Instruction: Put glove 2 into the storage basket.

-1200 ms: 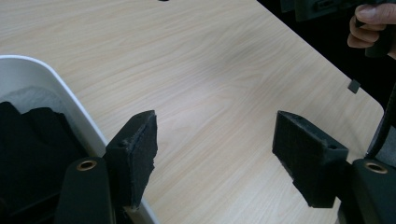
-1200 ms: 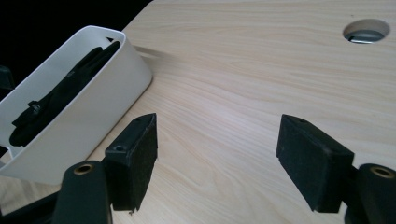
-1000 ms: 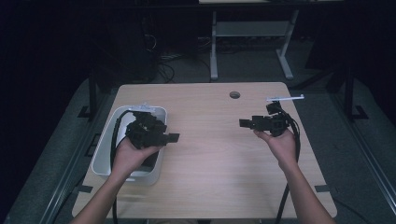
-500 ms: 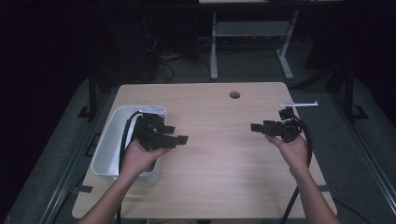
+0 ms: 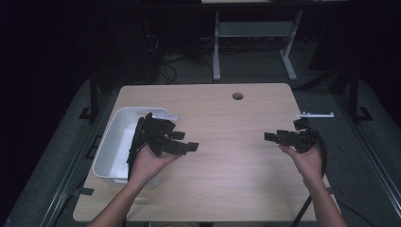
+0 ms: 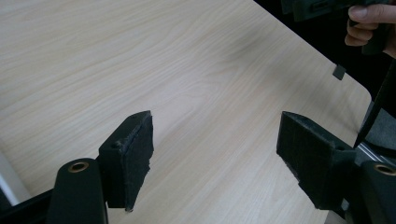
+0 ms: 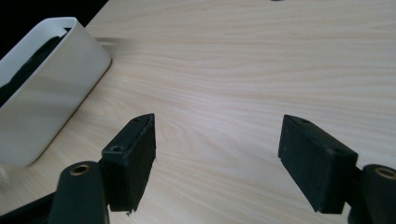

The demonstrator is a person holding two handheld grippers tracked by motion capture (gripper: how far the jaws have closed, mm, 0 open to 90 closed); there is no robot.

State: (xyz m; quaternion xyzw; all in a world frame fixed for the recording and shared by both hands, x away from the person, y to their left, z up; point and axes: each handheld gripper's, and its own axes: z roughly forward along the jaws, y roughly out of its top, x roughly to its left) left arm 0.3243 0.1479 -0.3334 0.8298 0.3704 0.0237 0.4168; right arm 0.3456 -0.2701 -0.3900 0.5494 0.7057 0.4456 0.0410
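Observation:
My left gripper [image 5: 191, 146] is held over the left part of the light wooden table [image 5: 227, 118], just right of a white bin [image 5: 113, 142]. In the left gripper view its jaws stand wide apart with nothing between them [image 6: 215, 158]. My right gripper [image 5: 269, 137] hovers over the table's right side, pointing left. The right gripper view shows it open and empty [image 7: 217, 158], with the white bin [image 7: 51, 88] ahead on the left; something dark lies inside the bin.
A round cable hole [image 5: 238, 96] sits near the table's far edge. A thin pale bar [image 5: 314, 114] juts out at the right edge. The other hand with its gripper [image 6: 327, 7] appears far off in the left gripper view. Dark floor surrounds the table.
Both hands have drawn back toward the near side. The left gripper moved right, off the bin and over the tabletop. The right gripper shifted right and nearer.

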